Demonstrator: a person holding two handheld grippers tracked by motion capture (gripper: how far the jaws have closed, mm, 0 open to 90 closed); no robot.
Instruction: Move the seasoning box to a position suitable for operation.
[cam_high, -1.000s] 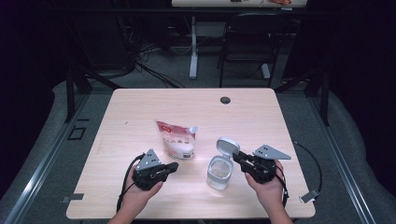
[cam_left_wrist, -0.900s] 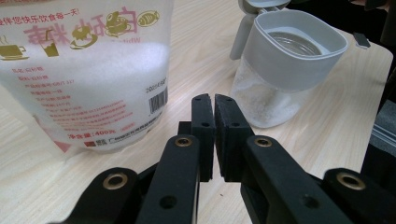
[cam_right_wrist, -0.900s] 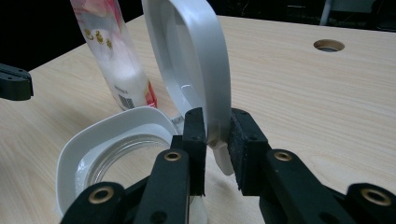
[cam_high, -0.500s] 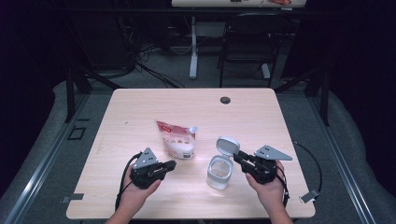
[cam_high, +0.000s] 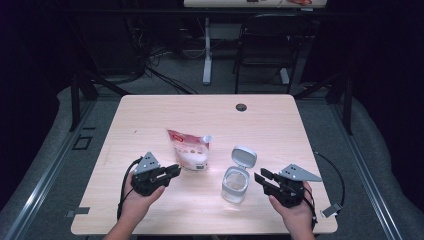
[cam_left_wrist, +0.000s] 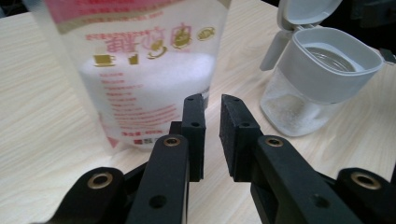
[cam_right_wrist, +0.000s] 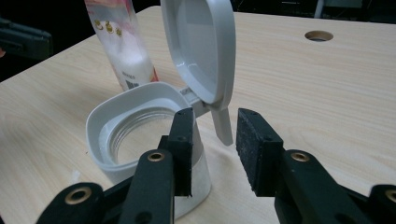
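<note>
The refill pouch (cam_high: 189, 150) stands mid-worktop, the open-lidded jar (cam_high: 236, 181) just right of it, ready for pouring. The left gripper (cam_high: 173, 171) and right gripper (cam_high: 260, 178), both empty, have just been opening, jaws apart beside each.

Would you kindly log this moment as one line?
left gripper: open, beside pouch | right gripper: open, beside jar | lid: open

One counter (cam_high: 150, 120) carries one standing pouch (cam_high: 189, 150) of white powder and one clear jar (cam_high: 235, 183) with its one grey flip lid (cam_high: 244, 156) raised. Two hand-held grippers, left gripper (cam_high: 172, 171) and right gripper (cam_high: 262, 178), make up the tools.
</note>
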